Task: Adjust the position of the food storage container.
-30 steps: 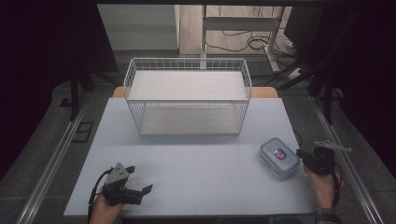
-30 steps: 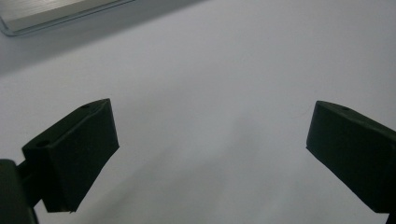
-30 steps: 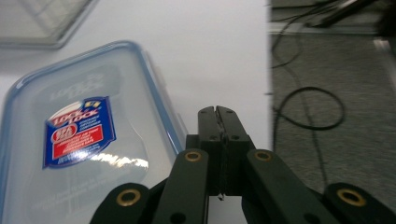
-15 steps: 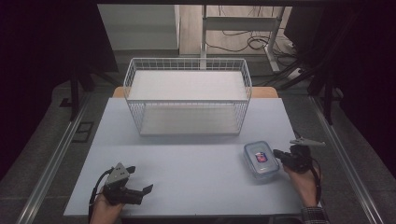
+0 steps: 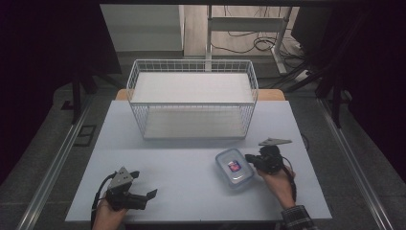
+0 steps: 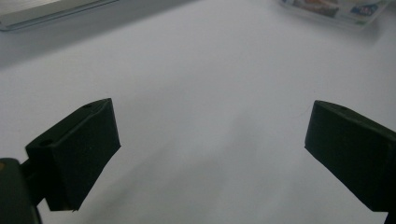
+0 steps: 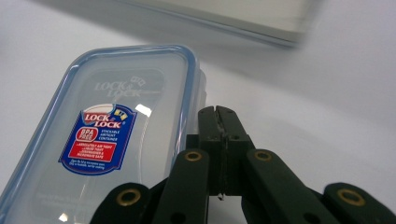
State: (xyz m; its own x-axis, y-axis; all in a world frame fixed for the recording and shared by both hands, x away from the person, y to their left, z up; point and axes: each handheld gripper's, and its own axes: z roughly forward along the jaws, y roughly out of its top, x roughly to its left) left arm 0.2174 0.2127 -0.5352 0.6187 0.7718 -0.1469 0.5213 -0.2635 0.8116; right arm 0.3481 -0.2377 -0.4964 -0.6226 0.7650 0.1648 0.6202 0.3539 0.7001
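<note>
A clear plastic food container [image 5: 233,166] with a blue-rimmed lid and a red-and-blue label lies flat on the white table [image 5: 182,158], right of centre. My right gripper [image 5: 249,158] is shut, with nothing between its jaws. Its tips rest against the container's right side. In the right gripper view the closed jaws [image 7: 218,113] touch the lid's edge beside the container [image 7: 107,140]. My left gripper [image 5: 144,184] lies open at the front left, held low over bare table. Its two pads [image 6: 79,149] stand far apart, and the container [image 6: 336,7] shows far off.
A white wire basket [image 5: 191,63] stands at the back middle of the table, open at the top with a white floor. Its base edge [image 7: 224,14] runs behind the container. Dark floor, rails and cables surround the table.
My right gripper has slid leftward across the table with its jaws closed, and the container has moved left ahead of it. The left gripper has stayed where it was.
</note>
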